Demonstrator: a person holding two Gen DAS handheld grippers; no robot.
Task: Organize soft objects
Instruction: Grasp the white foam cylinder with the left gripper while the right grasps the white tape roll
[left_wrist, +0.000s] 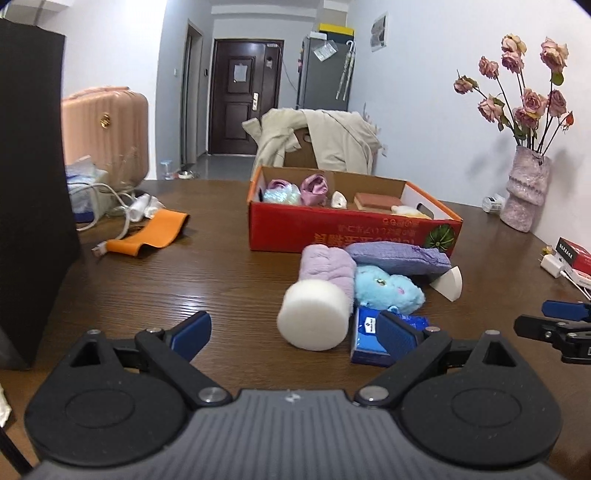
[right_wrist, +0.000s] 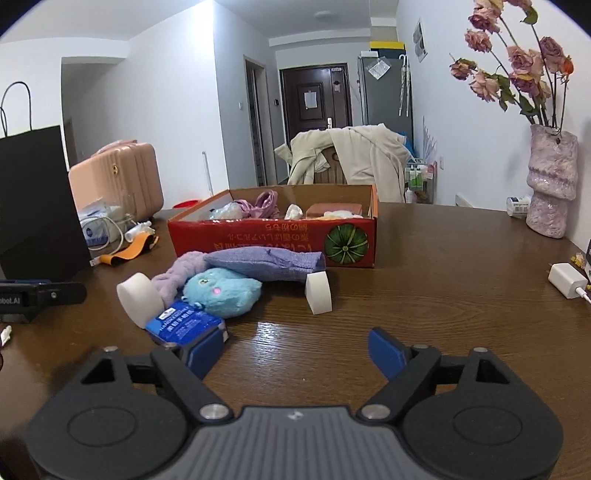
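Observation:
A pile of soft things lies on the brown table in front of a red cardboard box (left_wrist: 280, 225) (right_wrist: 258, 240): a white foam cylinder (left_wrist: 314, 314) (right_wrist: 138, 297), a lilac rolled towel (left_wrist: 328, 266), a blue plush toy (left_wrist: 388, 290) (right_wrist: 221, 291), a purple pouch (left_wrist: 399, 256) (right_wrist: 266, 264), a white wedge sponge (left_wrist: 448, 284) (right_wrist: 318, 291) and a blue tissue pack (left_wrist: 365, 339) (right_wrist: 181, 323). The box holds several soft items. My left gripper (left_wrist: 295, 332) is open just before the cylinder. My right gripper (right_wrist: 295, 350) is open and empty, right of the pile.
A black paper bag (left_wrist: 29, 184) (right_wrist: 33, 199) stands at the left. An orange band (left_wrist: 155, 232) and white cables lie behind it. A vase of dried roses (left_wrist: 524, 192) (right_wrist: 550, 184) stands at the right wall, with a white charger (right_wrist: 565, 280) nearby.

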